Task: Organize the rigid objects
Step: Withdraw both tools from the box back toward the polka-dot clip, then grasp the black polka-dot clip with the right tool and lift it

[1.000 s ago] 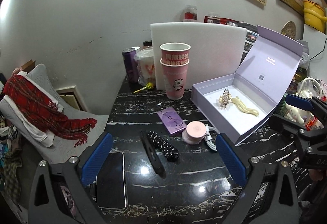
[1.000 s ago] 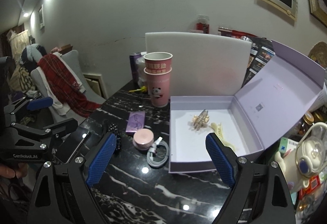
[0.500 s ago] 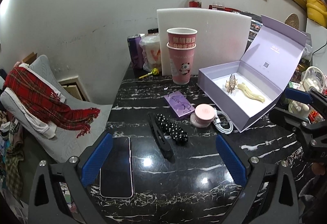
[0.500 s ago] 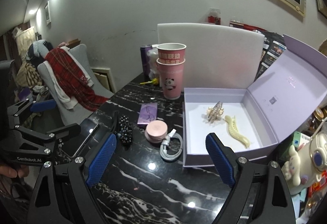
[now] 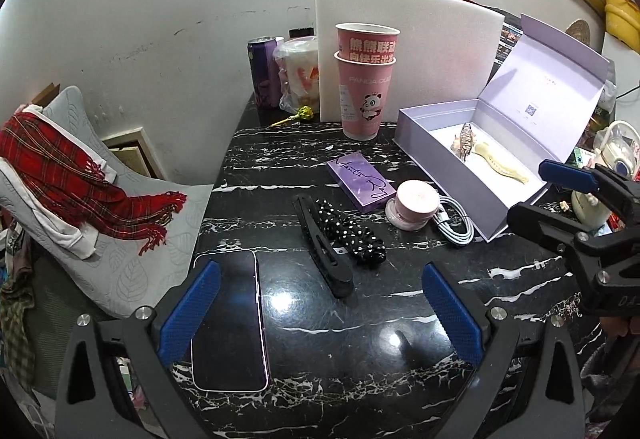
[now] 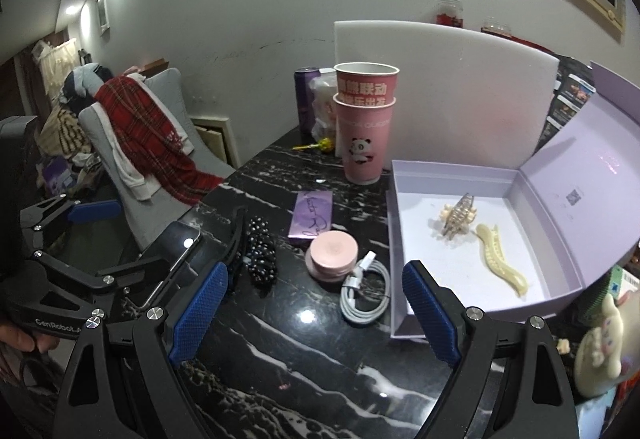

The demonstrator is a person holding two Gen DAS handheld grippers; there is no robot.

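Observation:
An open lilac box [image 5: 436, 159] [image 6: 472, 303] holds a gold claw clip [image 6: 458, 215] and a cream hair clip [image 6: 500, 263]. On the black marble table lie a black hair clip [image 5: 324, 247], a polka-dot scrunchie [image 5: 352, 233] [image 6: 260, 251], a purple palette [image 5: 362, 181] [image 6: 314, 215], a pink round compact [image 5: 414, 203] [image 6: 332, 253], a coiled white cable [image 6: 366, 295] and a phone [image 5: 230, 319]. My left gripper [image 5: 320, 303] stands open above the table, near the black clip. My right gripper [image 6: 316, 303] stands open above the cable, beside the box.
Two stacked pink cups [image 5: 366, 79] stand before a white foam board [image 5: 420, 47], with a purple can [image 5: 264, 71] and a bagged item at the back left. A chair with a red plaid scarf [image 5: 72, 175] stands left of the table. Toys crowd the right edge.
Both grippers have come lower and closer to the table; the objects look larger and sit higher in both views. Nothing on the table has moved.

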